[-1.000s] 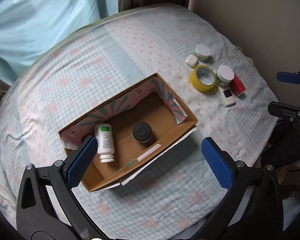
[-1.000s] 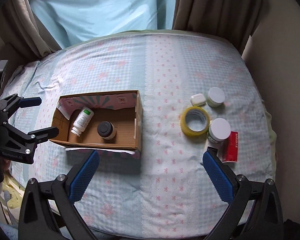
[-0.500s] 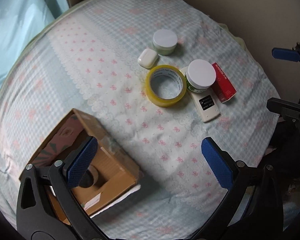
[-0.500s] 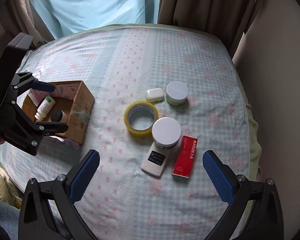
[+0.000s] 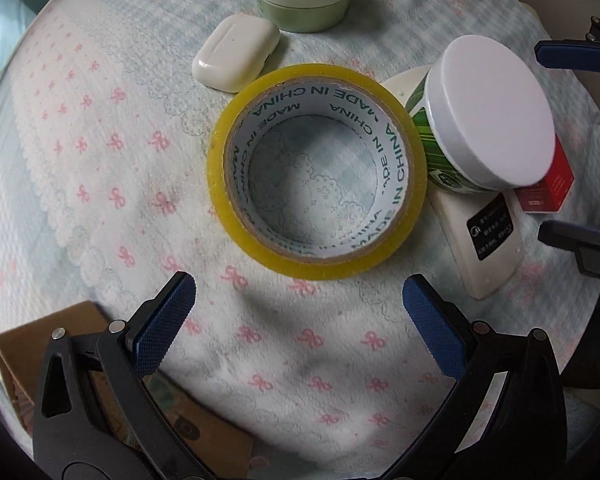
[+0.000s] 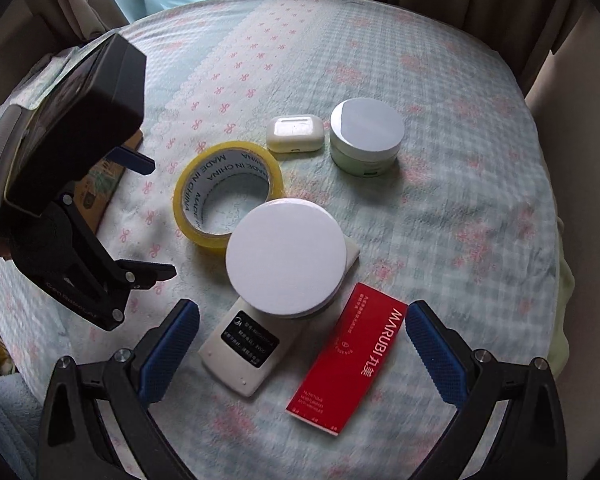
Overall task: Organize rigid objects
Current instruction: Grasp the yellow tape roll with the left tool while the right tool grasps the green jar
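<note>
I hold my left gripper (image 5: 298,300) just short of the tape roll (image 5: 316,172), fingers spread to straddle it; right gripper (image 6: 302,338) fingers spread too.

Glossy yellow tape roll (image 5: 316,172) with printed paper core lies ahead of the matt black plastic left gripper (image 5: 296,316), on textured woven cloth (image 5: 100,152); smooth white plastic case (image 5: 236,53) beyond.
</note>
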Motion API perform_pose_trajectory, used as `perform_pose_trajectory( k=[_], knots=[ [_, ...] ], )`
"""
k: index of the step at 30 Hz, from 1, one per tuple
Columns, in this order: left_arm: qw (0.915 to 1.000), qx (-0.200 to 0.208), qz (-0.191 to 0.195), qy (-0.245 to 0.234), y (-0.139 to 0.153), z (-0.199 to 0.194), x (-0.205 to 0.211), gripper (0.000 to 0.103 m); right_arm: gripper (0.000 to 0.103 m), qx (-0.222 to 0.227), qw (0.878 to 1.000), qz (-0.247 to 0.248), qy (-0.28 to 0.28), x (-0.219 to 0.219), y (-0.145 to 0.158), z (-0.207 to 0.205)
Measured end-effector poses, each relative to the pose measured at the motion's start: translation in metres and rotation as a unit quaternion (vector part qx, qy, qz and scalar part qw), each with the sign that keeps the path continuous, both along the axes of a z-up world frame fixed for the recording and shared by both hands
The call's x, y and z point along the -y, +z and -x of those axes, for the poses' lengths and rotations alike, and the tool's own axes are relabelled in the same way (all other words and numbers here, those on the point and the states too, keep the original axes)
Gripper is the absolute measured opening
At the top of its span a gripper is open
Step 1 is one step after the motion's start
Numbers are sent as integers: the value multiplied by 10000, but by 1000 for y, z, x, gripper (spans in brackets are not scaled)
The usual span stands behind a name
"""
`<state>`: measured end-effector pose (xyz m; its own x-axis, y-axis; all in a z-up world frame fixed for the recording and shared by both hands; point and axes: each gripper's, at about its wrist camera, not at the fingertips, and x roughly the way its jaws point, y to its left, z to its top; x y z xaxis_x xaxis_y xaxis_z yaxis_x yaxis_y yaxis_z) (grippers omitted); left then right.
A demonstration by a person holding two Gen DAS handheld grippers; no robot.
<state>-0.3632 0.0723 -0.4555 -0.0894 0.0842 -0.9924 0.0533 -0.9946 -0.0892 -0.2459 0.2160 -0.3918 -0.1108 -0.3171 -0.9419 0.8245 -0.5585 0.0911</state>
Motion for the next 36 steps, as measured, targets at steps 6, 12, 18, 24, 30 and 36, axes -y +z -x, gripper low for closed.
perform_pose_trajectory(
  k=[6,12,18,24,30,36],
  knots=[
    [9995,-201,-75,-238,-6,20,-1,103,103,-116,9995,129,281,8,-15,3],
    [9971,-267,75,-713,-18,29,-14,103,103,-346,9971,101,668,20,-24,2],
    [9937,-430,-17,-1036,-18,33,-20,97,75,-225,9958,53,882,21,-34,4],
    [9936,-516,-77,-999,-16,29,-20,96,67,-289,9940,67,1056,25,-31,0],
    [9947,-536,-101,-874,-12,27,-20,96,67,-207,9948,80,992,24,-29,1],
    [9955,-566,-127,-746,-3,25,-18,96,67,-142,9962,114,847,22,-21,2]
  ],
)
